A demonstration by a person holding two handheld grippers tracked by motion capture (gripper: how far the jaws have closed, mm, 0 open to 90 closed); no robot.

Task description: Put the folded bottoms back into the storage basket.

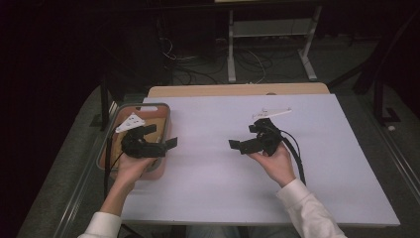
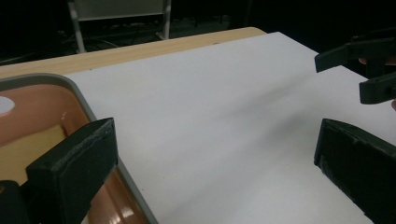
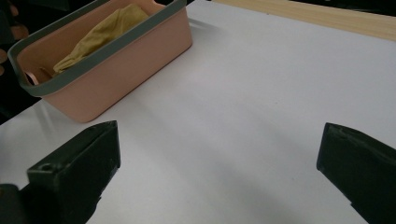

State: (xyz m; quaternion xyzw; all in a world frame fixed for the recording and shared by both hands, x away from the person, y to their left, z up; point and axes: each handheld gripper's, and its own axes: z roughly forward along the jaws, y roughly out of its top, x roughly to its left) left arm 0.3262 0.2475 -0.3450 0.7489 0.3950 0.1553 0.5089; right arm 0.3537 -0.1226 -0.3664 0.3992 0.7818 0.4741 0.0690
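A pink basket (image 1: 167, 115) with a grey rim stands at the left edge of the white table top. A yellow cloth (image 3: 100, 32) lies crumpled inside it. My left gripper (image 1: 161, 137) hovers over the basket's near right corner, open, with nothing between its jaws. In the left gripper view the left gripper (image 2: 217, 172) looks across the basket rim (image 2: 79, 93) and the bare white sheet. My right gripper (image 1: 243, 137) is held near the table's middle, open and holding nothing, and points left toward the basket (image 3: 121, 70). The right gripper (image 2: 369, 70) also appears at the far right of the left gripper view.
A white sheet (image 1: 223, 178) covers the table, with a strip of wooden edge (image 1: 237, 89) at the back. Behind the table stand a white metal frame (image 1: 270, 29) and tangled cables (image 1: 198, 64) on the floor. A black cable (image 1: 298, 158) trails from the right gripper.
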